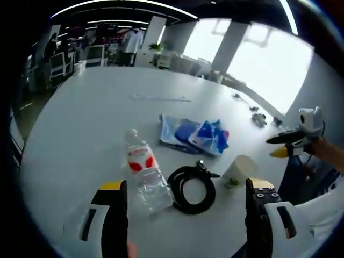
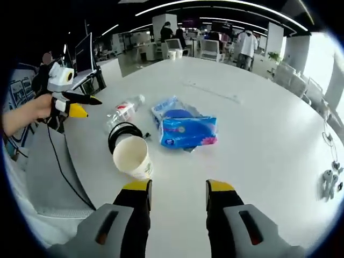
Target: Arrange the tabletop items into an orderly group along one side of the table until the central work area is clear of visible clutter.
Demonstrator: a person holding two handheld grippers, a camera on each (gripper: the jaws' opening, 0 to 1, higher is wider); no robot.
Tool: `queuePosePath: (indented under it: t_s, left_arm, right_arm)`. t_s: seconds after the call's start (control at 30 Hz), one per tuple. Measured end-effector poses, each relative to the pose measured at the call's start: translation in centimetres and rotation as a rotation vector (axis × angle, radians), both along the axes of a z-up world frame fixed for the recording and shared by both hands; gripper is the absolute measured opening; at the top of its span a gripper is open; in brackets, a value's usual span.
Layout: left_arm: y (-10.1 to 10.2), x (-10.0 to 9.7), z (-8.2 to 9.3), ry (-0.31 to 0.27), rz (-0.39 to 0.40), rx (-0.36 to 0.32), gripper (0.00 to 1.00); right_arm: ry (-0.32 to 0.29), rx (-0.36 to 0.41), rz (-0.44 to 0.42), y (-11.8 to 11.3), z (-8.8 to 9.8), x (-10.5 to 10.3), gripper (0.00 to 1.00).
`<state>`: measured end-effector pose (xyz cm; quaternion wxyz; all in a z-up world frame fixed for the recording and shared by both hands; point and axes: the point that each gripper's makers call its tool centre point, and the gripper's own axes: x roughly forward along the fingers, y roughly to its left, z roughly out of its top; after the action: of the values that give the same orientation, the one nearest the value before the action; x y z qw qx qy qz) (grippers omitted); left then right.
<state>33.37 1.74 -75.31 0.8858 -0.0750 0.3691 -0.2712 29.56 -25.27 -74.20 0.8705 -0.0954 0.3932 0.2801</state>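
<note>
On the white table [image 1: 80,134] lie a clear water bottle [image 1: 144,172] with a red label, a coiled black cable [image 1: 192,189], a paper cup [image 1: 239,171] on its side and blue tissue packets [image 1: 199,135]. My left gripper [image 1: 185,185] hovers open above the bottle and cable, holding nothing. The right gripper [image 1: 287,144] comes in from the right, held by a hand. In the right gripper view, my right gripper [image 2: 178,187] is open just short of the cup [image 2: 131,156]. Behind the cup are the cable [image 2: 123,134], the bottle [image 2: 122,112] and the tissue packets [image 2: 185,129]. The left gripper [image 2: 75,105] is open at the left.
A thin pale strip [image 1: 160,98] lies farther back on the table. Small earbud-like items and a thin wire [image 2: 328,180] rest near the right edge. A grey chair [image 2: 48,172] stands at the near table edge. Office desks, chairs and people [image 2: 247,40] fill the background.
</note>
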Motion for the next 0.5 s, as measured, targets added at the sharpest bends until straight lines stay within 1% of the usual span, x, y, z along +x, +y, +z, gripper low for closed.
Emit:
queuePosePath:
  t_s: [0.13,0.2,0.3,0.4,0.5]
  left_arm:
    - [0.2,1.7,-1.1,0.033,0.021,0.038,0.85]
    - [0.4,2.3,-1.7,0.058,0.034,0.062,0.83]
    - [0.6,3.8,-2.2,0.072,0.065,0.069,0.82]
    - [0.3,4.2,-2.4,0.096,0.084,0.068,0.81]
    - [0.1,4.2,-3.0,0.114,0.08,0.091,0.8]
  right_arm:
    - [-0.001,0.007,-0.011,-0.1,0.0,0.0,0.37]
    - [-0.002,0.009,-0.013,-0.1,0.1,0.1,0.37]
    - [-0.009,0.017,-0.021,0.0,0.5,0.4,0.37]
    - [-0.014,0.024,-0.026,0.3,0.8,1.0,0.37]
    - [-0.019,0.042,-0.032,0.8,1.0,1.8,0.37]
